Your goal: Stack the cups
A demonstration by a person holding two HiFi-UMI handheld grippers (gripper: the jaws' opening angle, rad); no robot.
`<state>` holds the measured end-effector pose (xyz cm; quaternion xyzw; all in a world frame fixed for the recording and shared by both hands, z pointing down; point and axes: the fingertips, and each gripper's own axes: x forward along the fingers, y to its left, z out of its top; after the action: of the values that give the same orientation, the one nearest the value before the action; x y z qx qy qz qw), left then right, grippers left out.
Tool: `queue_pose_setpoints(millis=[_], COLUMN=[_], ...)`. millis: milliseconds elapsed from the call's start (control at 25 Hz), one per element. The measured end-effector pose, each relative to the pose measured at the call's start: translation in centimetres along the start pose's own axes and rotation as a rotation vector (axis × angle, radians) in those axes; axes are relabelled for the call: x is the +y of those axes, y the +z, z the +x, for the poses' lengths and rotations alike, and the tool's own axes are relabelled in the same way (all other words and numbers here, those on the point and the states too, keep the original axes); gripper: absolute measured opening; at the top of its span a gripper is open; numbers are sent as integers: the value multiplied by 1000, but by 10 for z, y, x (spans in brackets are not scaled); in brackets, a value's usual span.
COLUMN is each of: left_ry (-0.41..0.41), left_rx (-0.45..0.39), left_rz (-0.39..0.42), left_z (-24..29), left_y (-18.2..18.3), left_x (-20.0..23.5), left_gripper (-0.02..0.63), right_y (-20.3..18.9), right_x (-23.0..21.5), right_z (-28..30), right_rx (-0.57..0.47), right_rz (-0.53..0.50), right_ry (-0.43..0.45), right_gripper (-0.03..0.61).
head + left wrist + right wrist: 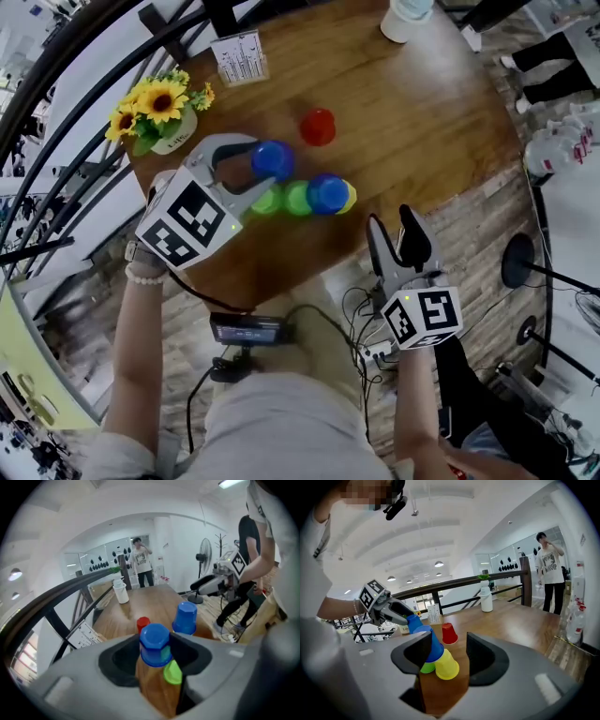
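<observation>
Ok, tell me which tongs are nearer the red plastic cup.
Left. The left tongs, gripping a blue plastic cup, hover beside the red plastic cup; the open right tongs hang back at the near edge of the round wooden table.

Looks to me like an open-plan office/lounge area. A black railing (454, 584) runs along one side under a white ribbed ceiling w/ round lights (438, 564). Wood-plank floor (478, 225). The round wooden desk (412, 122) has a sunflower pot (161, 108) & a small sign card (240, 56). Further back: pedestal fan (205, 552), coat stand (221, 543), glass partition (101, 564), and a person (141, 562) standing by it.
</observation>
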<state>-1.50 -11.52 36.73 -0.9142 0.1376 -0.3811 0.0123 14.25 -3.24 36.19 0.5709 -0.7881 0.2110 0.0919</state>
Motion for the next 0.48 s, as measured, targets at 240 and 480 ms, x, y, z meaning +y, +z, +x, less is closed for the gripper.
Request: queue_pose_setpoints(millis=[240, 480], left_ry=[-16, -49], left_rx=[1, 11], left_rz=[-12, -11], left_z=[-9, -9], left_y=[1, -2], left_x=[-13, -30], left_gripper=[193, 193], right_y=[-1, -3], right_x=[1, 4], right_z=[0, 2], right_rx=[5, 14], right_rz=[-8, -10], right_ry=[11, 20], right_gripper=[224, 224])
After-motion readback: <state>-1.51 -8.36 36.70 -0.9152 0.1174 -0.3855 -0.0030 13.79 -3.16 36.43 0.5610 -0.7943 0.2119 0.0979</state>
